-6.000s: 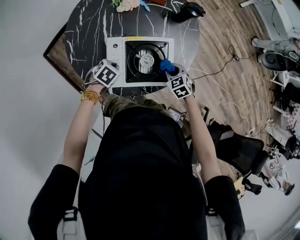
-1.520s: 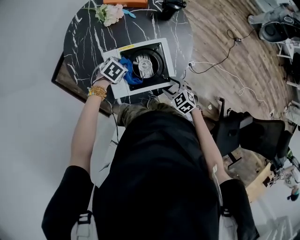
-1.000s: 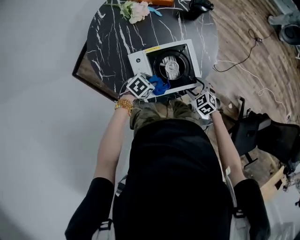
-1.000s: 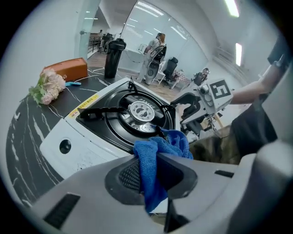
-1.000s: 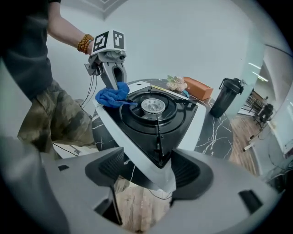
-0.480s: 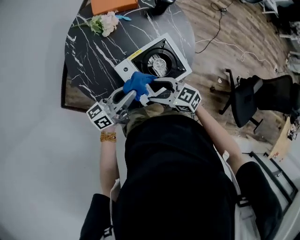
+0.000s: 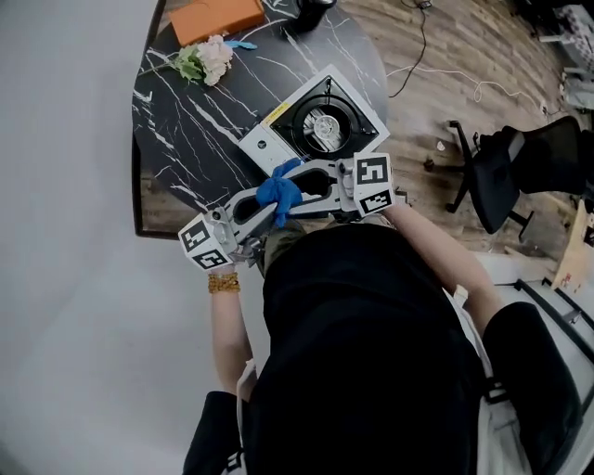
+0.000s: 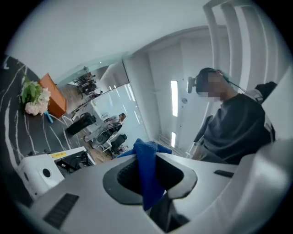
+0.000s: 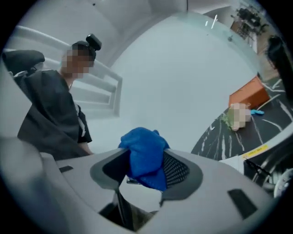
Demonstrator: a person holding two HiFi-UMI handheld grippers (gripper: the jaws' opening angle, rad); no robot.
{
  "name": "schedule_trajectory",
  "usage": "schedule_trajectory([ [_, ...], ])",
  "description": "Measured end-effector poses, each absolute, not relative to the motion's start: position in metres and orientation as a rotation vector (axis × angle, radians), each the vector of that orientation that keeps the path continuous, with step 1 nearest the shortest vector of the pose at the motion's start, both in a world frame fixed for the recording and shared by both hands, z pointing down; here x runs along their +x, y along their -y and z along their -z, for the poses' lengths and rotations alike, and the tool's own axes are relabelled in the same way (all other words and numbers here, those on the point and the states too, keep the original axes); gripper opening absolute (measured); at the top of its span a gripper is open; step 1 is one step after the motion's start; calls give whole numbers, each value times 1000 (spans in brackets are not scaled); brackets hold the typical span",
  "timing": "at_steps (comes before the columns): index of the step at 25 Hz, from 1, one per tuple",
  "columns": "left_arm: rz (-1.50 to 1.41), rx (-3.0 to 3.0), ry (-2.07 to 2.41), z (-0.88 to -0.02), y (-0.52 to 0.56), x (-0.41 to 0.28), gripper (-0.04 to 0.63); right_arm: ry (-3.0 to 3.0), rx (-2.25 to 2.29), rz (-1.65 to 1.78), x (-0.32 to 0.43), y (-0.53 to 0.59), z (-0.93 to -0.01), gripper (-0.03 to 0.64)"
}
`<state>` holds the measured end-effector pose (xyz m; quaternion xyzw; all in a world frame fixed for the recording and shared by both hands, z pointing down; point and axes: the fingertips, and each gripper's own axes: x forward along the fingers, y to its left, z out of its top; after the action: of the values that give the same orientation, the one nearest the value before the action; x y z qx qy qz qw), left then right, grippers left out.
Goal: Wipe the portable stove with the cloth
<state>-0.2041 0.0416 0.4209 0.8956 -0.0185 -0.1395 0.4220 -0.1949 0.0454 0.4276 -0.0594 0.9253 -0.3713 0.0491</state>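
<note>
Flowers [image 7: 206, 58] near orange box [image 7: 215, 16], marble table [image 7: 176, 130].

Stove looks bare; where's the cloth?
Centre of head view: the cloth is in the air by the stove's near corner, pinched by the left gripper; the right gripper's jaws have just been closing round it.

Right gripper [image 7: 299, 186] jaws, just closing, share cloth [image 7: 277, 191] with left gripper [image 7: 269, 206].

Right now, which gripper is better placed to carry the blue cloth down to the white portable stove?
Probably left. The left gripper is pinched on the blue cloth; the jaws of the right gripper have just been closing around it, grip unsure. Both meet near the white portable stove.
</note>
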Motion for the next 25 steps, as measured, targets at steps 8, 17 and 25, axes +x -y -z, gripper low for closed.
schedule_trajectory([
  [8,-182,2220,383,-542,-10,-198,183,-3074,-915,1161,-107,60,-518,103],
  [17,-813,2097,475,-649,-28,-209,206,-3790,-1424,1271,-38,145,-642,100],
  [25,-835,2047,524,-664,-27,-214,206,-3803,-1364,1360,-63,139,-650,94],
])
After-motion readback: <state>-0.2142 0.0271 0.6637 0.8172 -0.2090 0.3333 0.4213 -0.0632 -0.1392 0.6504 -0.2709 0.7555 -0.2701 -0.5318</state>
